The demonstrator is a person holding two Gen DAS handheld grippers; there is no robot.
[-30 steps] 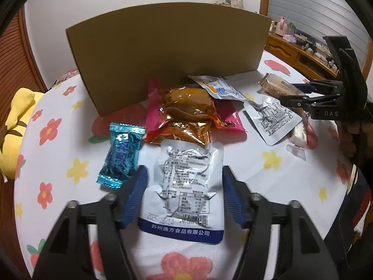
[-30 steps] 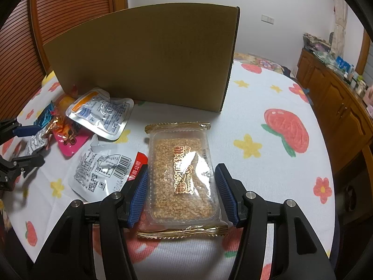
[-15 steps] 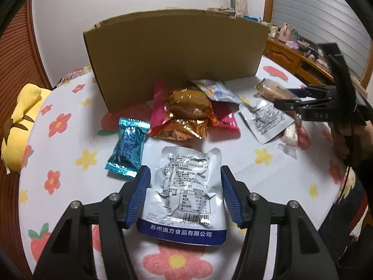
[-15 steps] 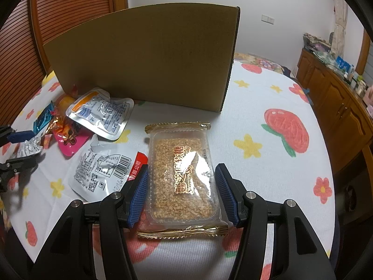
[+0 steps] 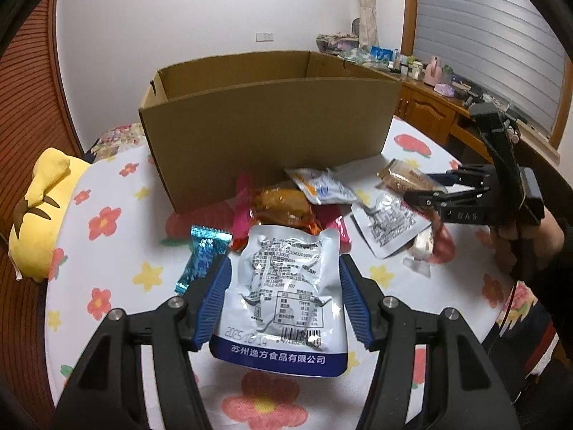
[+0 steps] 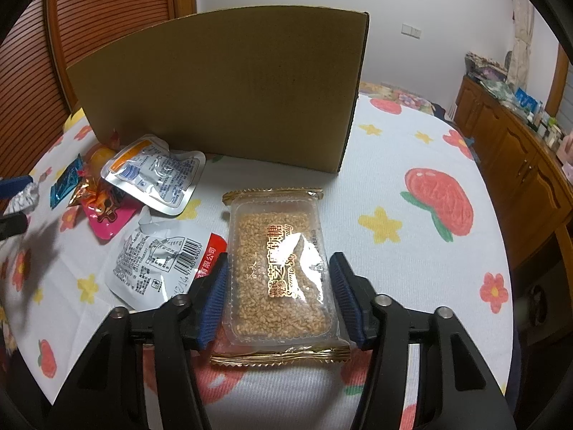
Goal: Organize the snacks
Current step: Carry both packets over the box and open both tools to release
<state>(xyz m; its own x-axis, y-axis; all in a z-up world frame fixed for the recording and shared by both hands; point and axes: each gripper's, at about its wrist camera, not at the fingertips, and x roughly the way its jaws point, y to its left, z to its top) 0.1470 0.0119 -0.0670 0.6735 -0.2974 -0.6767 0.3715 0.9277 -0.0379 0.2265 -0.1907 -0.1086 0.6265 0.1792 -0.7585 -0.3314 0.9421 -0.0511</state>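
Note:
My left gripper (image 5: pixel 284 288) is shut on a silver pouch with a blue bottom band (image 5: pixel 286 294) and holds it raised above the table, in front of the open cardboard box (image 5: pixel 265 136). My right gripper (image 6: pixel 278 286) is shut on a clear sesame candy pack with gold edges (image 6: pixel 279 268), low over the table beside the box (image 6: pixel 222 89). The right gripper also shows in the left wrist view (image 5: pixel 433 190). Loose snacks lie between them: a blue candy (image 5: pixel 202 258), an orange-gold pack (image 5: pixel 283 208), a pink pack (image 6: pixel 104 218) and silver pouches (image 6: pixel 157 175) (image 6: pixel 157 268).
The round table has a white cloth with flowers and strawberries (image 6: pixel 412 197). A yellow plush toy (image 5: pixel 39 211) lies at the table's left edge. A wooden cabinet with small items (image 6: pixel 519 150) stands to the right. A wall is behind the box.
My left gripper has lifted the silver pouch upward, so the box's open inside now shows. The right gripper has not moved.

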